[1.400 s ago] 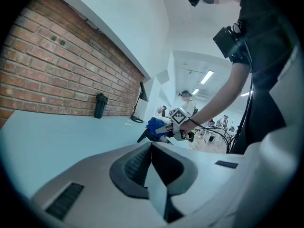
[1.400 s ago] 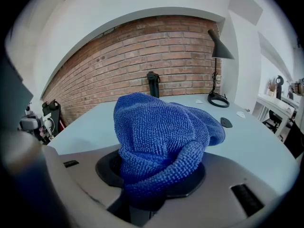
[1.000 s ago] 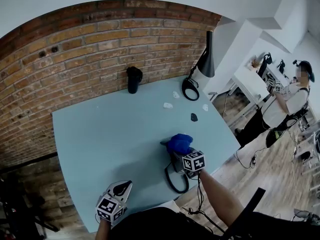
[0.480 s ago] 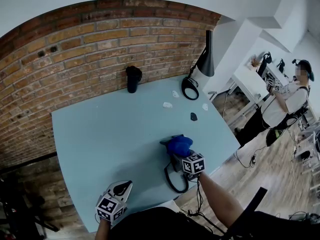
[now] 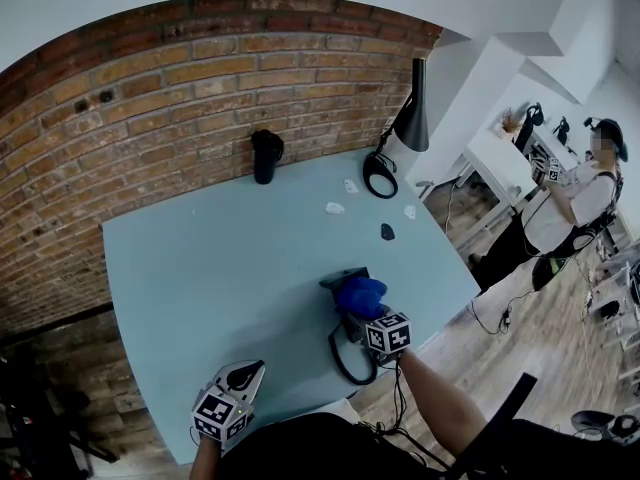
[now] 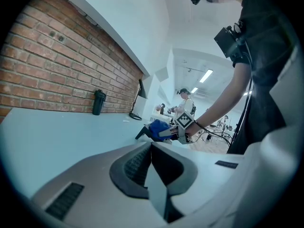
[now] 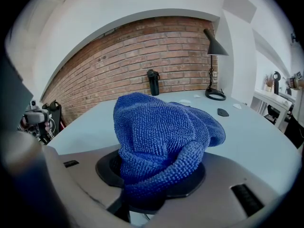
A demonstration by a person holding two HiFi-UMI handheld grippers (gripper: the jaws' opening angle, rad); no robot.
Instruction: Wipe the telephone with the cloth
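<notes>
Bright, even light; fisheye-warped edges

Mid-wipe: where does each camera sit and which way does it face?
Head view: on the head, steeply down at the table; left gripper, right gripper, forearm show.
Left gripper view: low at the table's edge, facing right gripper and cloth; own jaws, forearm, torso.
Right gripper view: faces the brick wall; own jaws shut on the cloth.
All share cloth and black bottle.
</notes>
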